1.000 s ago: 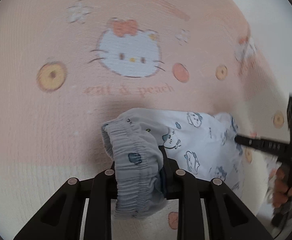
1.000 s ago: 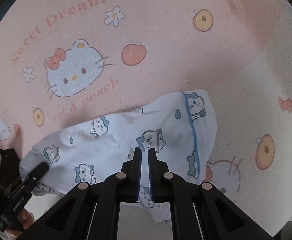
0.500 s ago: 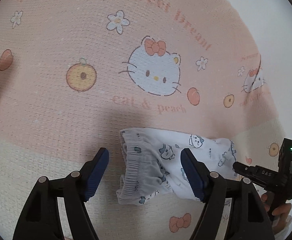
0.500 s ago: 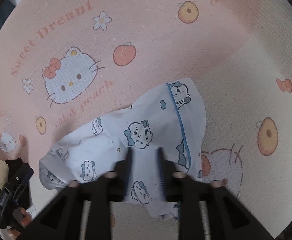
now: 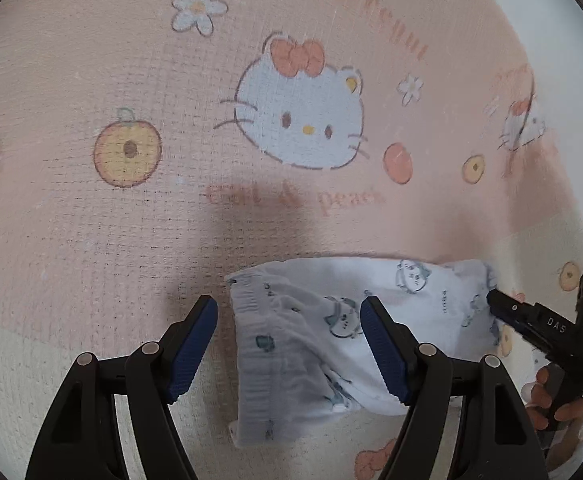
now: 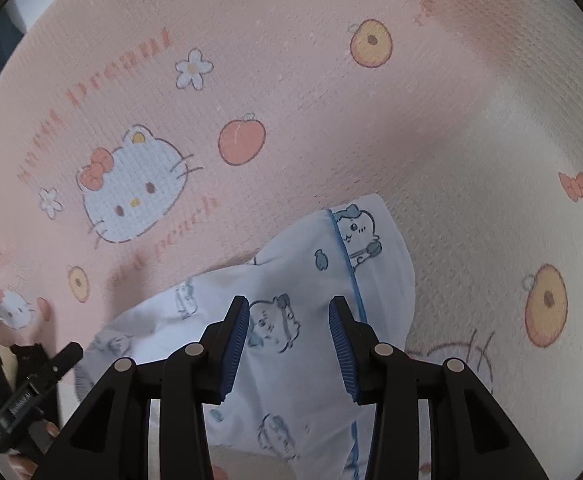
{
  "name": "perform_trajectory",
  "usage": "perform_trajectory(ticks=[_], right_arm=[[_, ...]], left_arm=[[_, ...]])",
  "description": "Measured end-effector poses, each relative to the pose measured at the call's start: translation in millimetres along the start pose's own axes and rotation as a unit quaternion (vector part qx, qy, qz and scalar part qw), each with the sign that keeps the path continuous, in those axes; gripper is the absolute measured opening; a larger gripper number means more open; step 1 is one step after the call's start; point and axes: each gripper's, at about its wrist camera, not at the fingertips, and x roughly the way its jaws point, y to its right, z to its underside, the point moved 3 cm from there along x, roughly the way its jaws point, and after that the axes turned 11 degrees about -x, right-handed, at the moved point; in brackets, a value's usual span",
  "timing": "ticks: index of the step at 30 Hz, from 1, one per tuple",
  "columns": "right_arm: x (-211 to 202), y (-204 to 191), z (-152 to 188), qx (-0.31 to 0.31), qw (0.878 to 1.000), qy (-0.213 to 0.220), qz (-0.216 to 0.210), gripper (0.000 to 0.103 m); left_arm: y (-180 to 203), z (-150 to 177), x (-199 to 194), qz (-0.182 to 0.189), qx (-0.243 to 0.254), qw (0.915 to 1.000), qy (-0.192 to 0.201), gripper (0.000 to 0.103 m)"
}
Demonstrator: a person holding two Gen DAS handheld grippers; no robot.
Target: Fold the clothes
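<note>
A small pair of white shorts (image 5: 331, 320) printed with blue cartoon animals lies folded on the blanket. Its gathered waistband (image 5: 259, 344) faces my left gripper (image 5: 289, 304), which stands open wide above it with both blue pads clear of the cloth. In the right wrist view the blue-piped leg end of the shorts (image 6: 347, 264) points away. My right gripper (image 6: 289, 304) hangs over the cloth with its jaws opening and its pads not pressing on it. The right gripper's black fingers (image 5: 531, 320) show at the shorts' right end.
The shorts rest on a pink and cream blanket (image 5: 131, 220) printed with a cat face (image 5: 299, 120), peaches and flowers. A hand (image 5: 559, 404) holds the right tool. The left tool (image 6: 31, 392) shows at the lower left. A white surface (image 5: 563, 12) lies past the blanket's far right.
The left gripper was shut on the waistband; it let go, opened wide and drew back. The right gripper, shut on the cloth before, has opened too. The shorts now lie on the blanket.
</note>
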Motion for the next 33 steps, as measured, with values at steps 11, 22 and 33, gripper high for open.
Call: perform_trajectory(ticks=[11, 22, 33], right_arm=[[26.2, -19.9, -3.6, -0.018, 0.999, -0.032, -0.031, 0.041], [51.6, -32.1, 2.2, -0.054, 0.997, -0.047, 0.038, 0.012], [38.5, -40.3, 0.1, -0.09, 0.995, -0.034, 0.041, 0.005]], left_arm=[[-2.4, -11.1, 24.0, -0.036, -0.005, 0.9992, -0.017, 0.072], [9.3, -9.2, 42.4, -0.051, 0.035, 0.9972, -0.043, 0.067], [21.9, -5.5, 29.2, -0.048, 0.068, 0.9965, -0.013, 0.024]])
